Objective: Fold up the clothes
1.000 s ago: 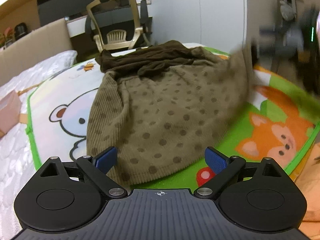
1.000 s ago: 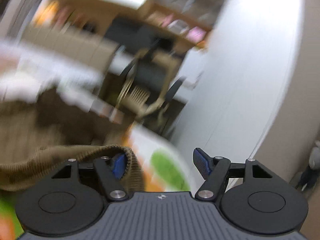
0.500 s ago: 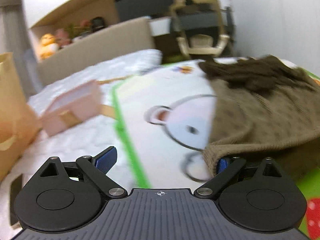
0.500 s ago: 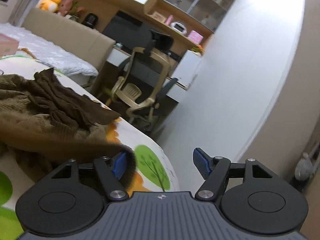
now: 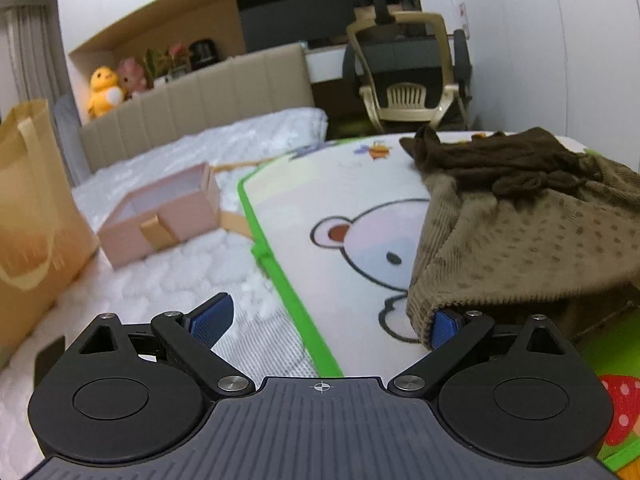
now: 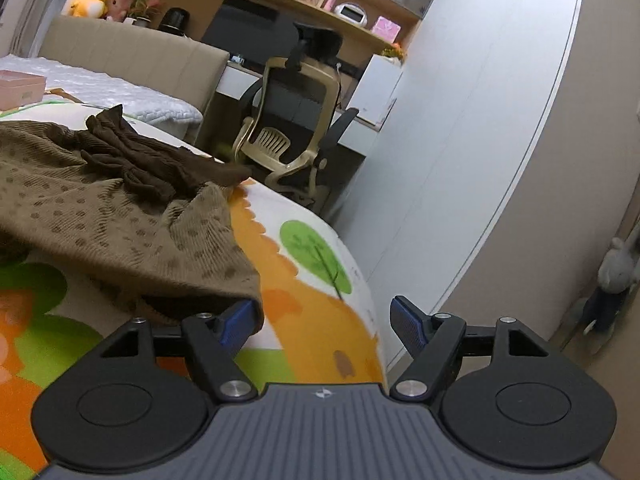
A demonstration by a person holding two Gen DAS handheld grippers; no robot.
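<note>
- The left gripper [image 5: 326, 318] is held low and level over the cartoon play mat [image 5: 340, 200], jaws spread wide.
- A hem corner of the dotted corduroy garment [image 5: 520, 248] drapes over its right finger.
- The right gripper [image 6: 326, 318] is likewise low, jaws parted; the garment's other corner [image 6: 224, 276] covers its left finger.

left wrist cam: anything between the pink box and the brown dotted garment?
Only flat surface: white quilted bedding, then the cartoon play mat with its green edge and bear print, between the pink box and the brown dotted garment. Shown in the left wrist view.
</note>
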